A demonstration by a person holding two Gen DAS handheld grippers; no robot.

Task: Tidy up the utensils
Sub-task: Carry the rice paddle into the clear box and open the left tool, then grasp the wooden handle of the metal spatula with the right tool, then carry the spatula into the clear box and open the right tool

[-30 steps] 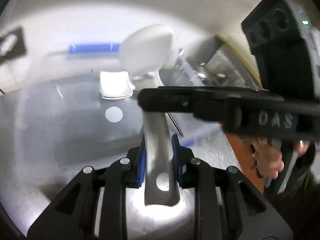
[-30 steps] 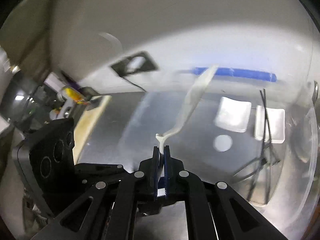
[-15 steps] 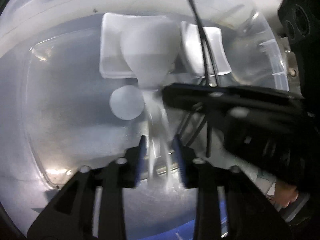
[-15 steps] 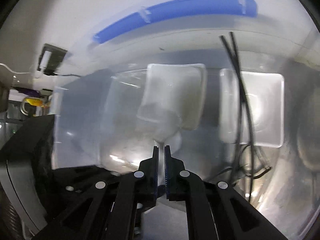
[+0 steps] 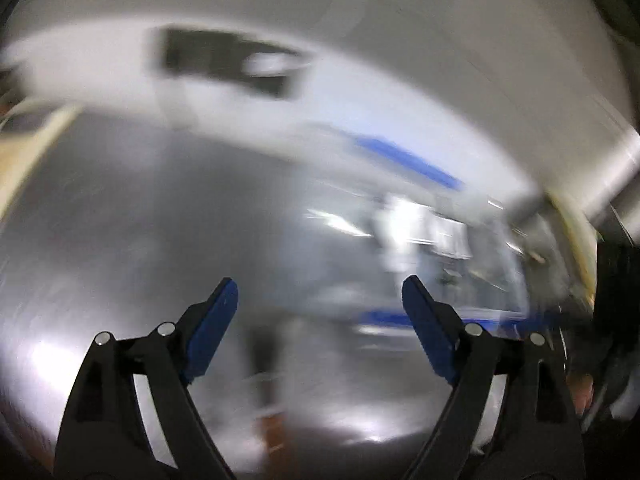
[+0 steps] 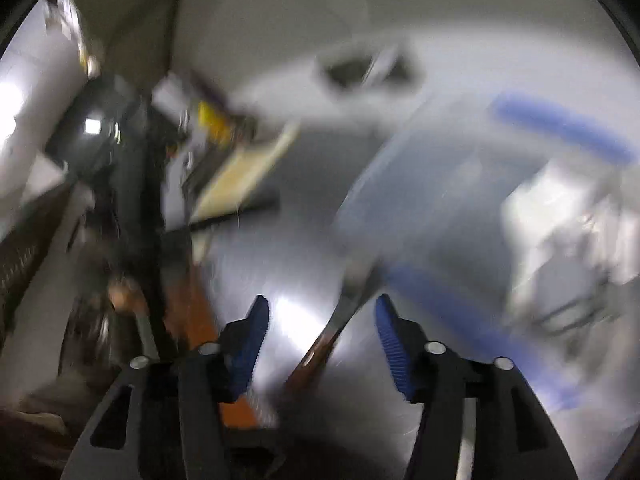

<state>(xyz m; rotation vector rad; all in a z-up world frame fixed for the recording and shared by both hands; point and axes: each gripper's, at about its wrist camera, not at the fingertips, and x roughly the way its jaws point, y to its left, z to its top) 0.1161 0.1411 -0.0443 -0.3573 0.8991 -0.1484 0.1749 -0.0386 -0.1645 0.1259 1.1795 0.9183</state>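
Utensils sit in the clear bin [image 5: 424, 248] w/ blue rim, far right of the left wrist view, all heavily smeared by motion blur; pale white shapes [image 5: 416, 228] inside, can't tell which piece is which. Left gripper [image 5: 320, 292] is spread wide, blue pads [image 5: 212, 324] well apart, nothing between them. It hangs over the brushed steel tabletop [image 5: 140, 220], bin ahead and to the right, not touching. Dark rectangular patch [image 5: 224, 60] on the pale wall behind. Blue strip [image 5: 404, 160] marks the bin's far edge, another blue strip along its near edge.

Right wrist view: right gripper [image 6: 322, 316] also released, pads [image 6: 390, 340] apart. A blurred slim metallic handle-like streak [image 6: 340, 320] runs up between the fingers toward the bin's near corner; can't tell if it's a utensil or a reflection, and it touches neither pad. Bin [image 6: 440, 200] fills the right half, blue rim near and far, white blurred contents [image 6: 568, 232] at its right side w/ thin dark wire shapes beside them. Steel tabletop [image 6: 280, 240] lies under the fingers, bright glare spot just ahead. Left side: dark blurred device, prob. the other gripper body [image 6: 132, 184], w/ a bit of skin tone below it; yellow object [image 6: 214, 122] further back, too blurred to id.
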